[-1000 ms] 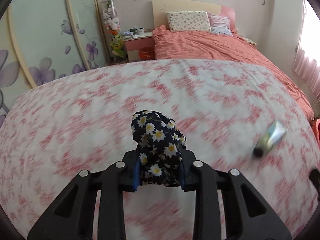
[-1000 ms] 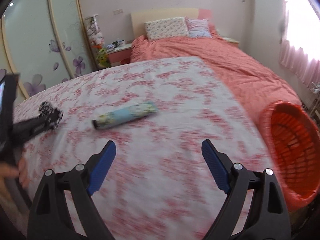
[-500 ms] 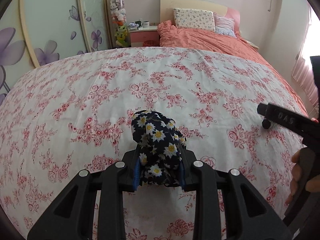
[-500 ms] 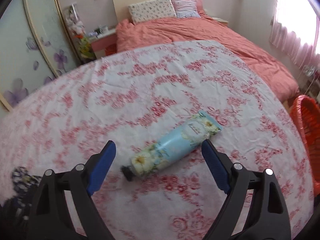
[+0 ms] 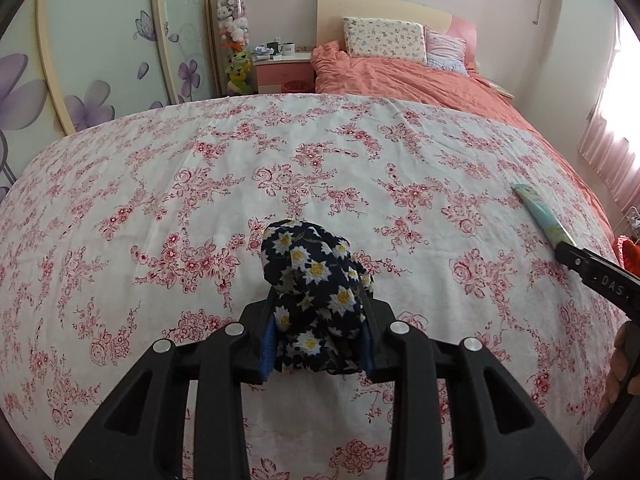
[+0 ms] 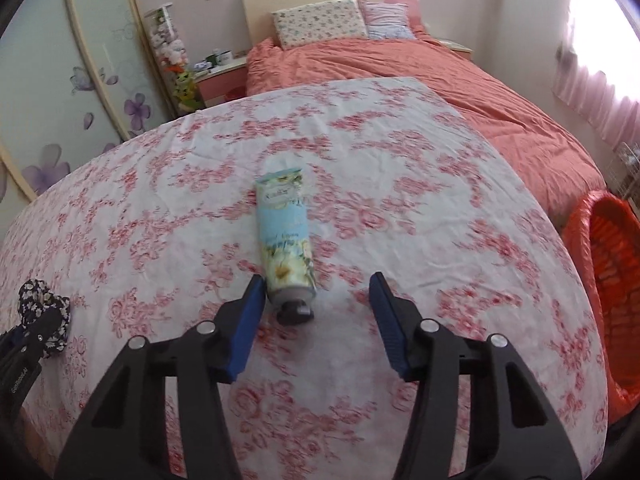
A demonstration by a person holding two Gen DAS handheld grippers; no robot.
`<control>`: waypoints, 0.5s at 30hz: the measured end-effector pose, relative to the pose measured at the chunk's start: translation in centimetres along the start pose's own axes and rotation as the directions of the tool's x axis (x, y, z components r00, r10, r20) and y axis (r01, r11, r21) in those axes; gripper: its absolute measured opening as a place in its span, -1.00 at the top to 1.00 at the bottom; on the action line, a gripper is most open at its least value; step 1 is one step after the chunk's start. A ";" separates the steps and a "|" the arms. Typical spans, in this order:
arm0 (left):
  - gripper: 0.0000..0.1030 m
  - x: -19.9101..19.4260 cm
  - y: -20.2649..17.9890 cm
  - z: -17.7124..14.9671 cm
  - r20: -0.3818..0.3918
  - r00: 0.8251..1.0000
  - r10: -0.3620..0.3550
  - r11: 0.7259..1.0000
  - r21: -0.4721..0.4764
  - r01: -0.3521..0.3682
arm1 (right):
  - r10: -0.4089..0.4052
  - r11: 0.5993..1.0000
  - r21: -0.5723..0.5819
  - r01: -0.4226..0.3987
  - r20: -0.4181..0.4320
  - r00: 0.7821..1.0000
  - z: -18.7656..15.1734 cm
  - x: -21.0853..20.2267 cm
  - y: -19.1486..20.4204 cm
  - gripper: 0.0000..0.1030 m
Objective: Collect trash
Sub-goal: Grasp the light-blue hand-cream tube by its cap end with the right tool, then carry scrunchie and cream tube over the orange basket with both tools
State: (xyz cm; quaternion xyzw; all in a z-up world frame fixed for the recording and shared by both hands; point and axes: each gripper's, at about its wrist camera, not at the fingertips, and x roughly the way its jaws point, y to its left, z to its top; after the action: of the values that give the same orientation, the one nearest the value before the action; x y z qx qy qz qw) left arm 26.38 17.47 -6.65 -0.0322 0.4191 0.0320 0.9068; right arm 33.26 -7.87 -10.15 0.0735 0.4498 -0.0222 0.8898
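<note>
Left wrist: left gripper (image 5: 318,346) clamped on daisy-print cloth (image 5: 316,296), held above the bed (image 5: 160,168).

Right wrist: right gripper (image 6: 316,320) apart, jaws just closing around tube (image 6: 285,240) near the bed's right edge, not yet pinching. Best centred on the cap end before squeezing; basket (image 6: 580,240) beside that edge.

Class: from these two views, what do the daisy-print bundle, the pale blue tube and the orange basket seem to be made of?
Daisy-print bundle: soft printed fabric; it creases and bunches.
Pale blue tube: probably smooth plastic with a printed label, dark cap.
Orange basket: likely moulded plastic; slotted walls.
</note>
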 end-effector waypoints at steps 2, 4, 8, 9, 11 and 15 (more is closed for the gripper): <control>0.32 0.1 -0.1 0.1 -0.004 1.000 -0.001 1.000 -0.005 0.001 | 0.007 1.000 -0.013 -0.007 -0.001 1.000 0.2 0.2 0.6 0.08; 0.32 0.3 -0.2 0.2 -0.009 1.000 -0.003 1.000 -0.007 0.003 | -0.003 1.000 -0.028 0.003 0.004 1.000 0.3 0.3 1.1 0.24; 0.27 0.6 -0.6 0.6 -0.012 1.000 -0.003 1.000 -0.006 0.003 | -0.019 0.998 -0.063 0.020 0.012 1.000 -0.1 0.0 1.1 0.48; 0.27 0.7 -0.7 0.6 -0.012 1.000 -0.005 1.000 -0.005 0.005 | -0.018 0.998 -0.063 0.018 0.010 1.000 -0.2 -0.1 0.9 0.48; 0.27 0.7 -1.0 0.6 -0.011 1.000 -0.011 1.000 -0.004 0.011 | -0.018 0.998 -0.058 0.018 0.005 1.000 -0.7 -0.7 0.0 0.48; 0.28 0.5 -1.6 0.4 -0.007 0.999 -0.041 0.999 0.004 0.041 | -0.047 0.997 -0.066 0.047 0.007 0.999 -2.0 -1.9 -2.0 0.48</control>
State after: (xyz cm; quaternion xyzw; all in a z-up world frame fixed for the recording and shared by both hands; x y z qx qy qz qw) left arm 27.13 15.89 -6.76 -0.0390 0.4215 0.0122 0.9059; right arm 30.36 -9.59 -9.99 0.0335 0.4493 -0.0287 0.8923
